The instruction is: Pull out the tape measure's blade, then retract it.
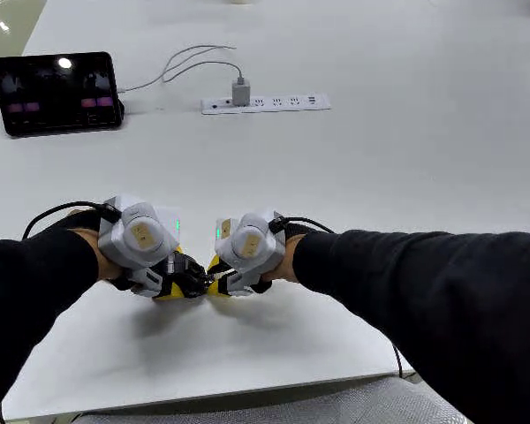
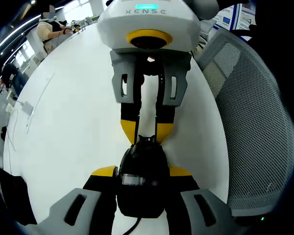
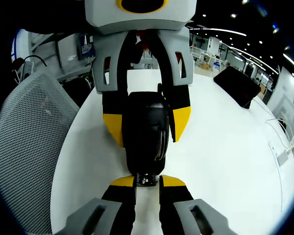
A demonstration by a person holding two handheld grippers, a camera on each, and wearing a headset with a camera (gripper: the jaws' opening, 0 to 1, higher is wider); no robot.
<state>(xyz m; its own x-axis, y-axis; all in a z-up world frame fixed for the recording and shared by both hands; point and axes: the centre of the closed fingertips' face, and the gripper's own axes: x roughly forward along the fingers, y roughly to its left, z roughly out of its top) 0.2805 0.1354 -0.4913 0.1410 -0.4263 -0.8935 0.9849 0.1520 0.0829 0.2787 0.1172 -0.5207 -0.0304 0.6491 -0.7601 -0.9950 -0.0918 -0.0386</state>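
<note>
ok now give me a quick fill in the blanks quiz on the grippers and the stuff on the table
1. The left gripper is shut on the tape measure, whose case is ___.
2. The right gripper pinches the tape measure's front end, and its jaw tips are ___.
3. In the head view, the tablet lies to the ___ of the power strip.

Missing words: black; yellow; left

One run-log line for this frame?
left gripper clamps tape measure | right gripper pinches blade tip | blade not yet out
</note>
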